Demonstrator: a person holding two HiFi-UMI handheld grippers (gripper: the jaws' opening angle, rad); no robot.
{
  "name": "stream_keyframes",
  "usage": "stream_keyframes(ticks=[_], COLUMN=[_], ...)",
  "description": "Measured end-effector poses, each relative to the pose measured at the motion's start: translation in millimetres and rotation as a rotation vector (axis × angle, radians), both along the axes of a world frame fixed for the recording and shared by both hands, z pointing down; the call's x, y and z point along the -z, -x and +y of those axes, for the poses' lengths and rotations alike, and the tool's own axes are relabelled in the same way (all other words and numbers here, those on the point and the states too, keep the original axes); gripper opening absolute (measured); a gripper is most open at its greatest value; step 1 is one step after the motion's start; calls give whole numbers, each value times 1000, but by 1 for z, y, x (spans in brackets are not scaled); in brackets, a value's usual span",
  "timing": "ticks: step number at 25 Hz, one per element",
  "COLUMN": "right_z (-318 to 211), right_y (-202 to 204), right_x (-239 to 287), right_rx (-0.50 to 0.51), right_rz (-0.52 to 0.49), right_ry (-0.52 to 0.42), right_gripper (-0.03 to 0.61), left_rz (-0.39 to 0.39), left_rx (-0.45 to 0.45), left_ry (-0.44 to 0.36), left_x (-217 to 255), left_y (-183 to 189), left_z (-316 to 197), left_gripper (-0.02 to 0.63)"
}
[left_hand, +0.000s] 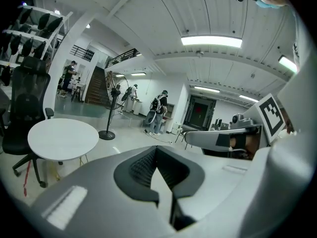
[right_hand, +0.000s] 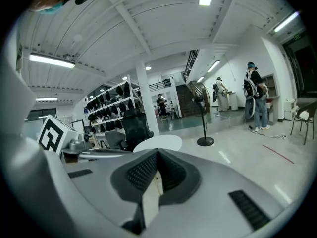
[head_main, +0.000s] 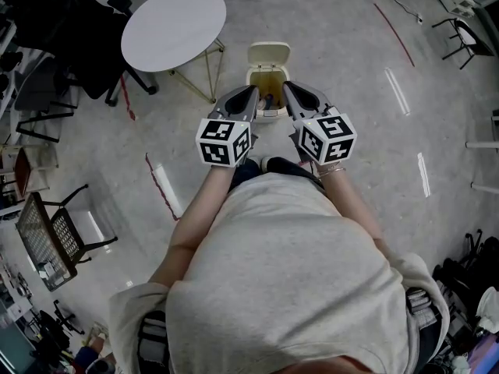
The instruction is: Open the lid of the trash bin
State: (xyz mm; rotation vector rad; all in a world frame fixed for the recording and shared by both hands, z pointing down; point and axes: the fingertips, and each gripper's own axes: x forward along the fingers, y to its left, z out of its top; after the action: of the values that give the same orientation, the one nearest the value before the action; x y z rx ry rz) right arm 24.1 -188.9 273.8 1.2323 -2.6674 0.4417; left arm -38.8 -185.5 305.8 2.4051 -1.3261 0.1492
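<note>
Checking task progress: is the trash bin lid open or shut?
Open: the lid is tipped back behind the trash bin, whose inside shows from above.

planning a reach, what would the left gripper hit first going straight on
Nothing close: the left gripper points level over open floor, with the table off to its left. Depth is unclear, but people stand far ahead.
</note>
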Motion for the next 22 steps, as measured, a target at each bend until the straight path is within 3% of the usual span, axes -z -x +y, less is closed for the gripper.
stream_keyframes(ticks=[22], right_z=[8], right_y=[11], right_x=[-19], right_rx=[30], right_rz=[-1], right_ry=[52], right_gripper=[6], left_rz=[3], left_rx=[-62], left_ry=[40], left_x=[-12], left_y=[-9], left_z=[10], left_gripper=[8])
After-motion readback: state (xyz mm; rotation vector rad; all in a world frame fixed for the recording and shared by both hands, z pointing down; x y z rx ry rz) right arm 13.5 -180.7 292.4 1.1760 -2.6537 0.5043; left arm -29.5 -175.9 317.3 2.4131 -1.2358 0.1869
